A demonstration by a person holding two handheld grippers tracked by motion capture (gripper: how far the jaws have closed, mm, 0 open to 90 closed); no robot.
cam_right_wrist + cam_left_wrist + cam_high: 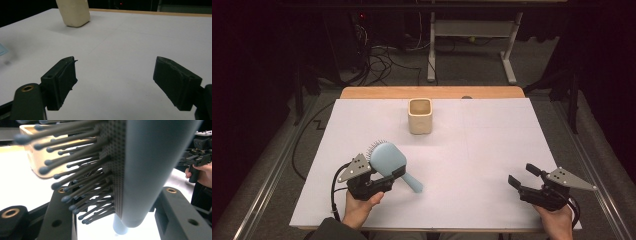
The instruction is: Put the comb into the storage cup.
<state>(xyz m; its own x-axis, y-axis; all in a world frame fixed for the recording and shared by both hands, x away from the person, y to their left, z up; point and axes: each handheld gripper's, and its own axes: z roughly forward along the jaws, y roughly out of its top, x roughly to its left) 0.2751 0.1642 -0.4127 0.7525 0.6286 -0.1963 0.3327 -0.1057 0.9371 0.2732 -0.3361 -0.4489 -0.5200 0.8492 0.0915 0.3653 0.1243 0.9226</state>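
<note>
A light blue hairbrush (388, 159) is at the near left of the white table (492, 145), its head raised and its handle (413, 184) slanting down to the right. My left gripper (385, 176) is shut on it near the base of the head. In the left gripper view the brush (147, 165) stands between the jaws, dark bristles (82, 182) to the left and smooth back to the right. A cream square cup (420, 116) stands upright at the far middle. My right gripper (522, 175) is low at the near right, open and holding nothing (115, 72).
The cup (73, 12) is far ahead and to the left of the right gripper, and it is blurred behind the bristles (32, 157). A wooden table edge (432, 92) runs along the back. Dark floor with cables and a desk frame (472, 35) lies beyond.
</note>
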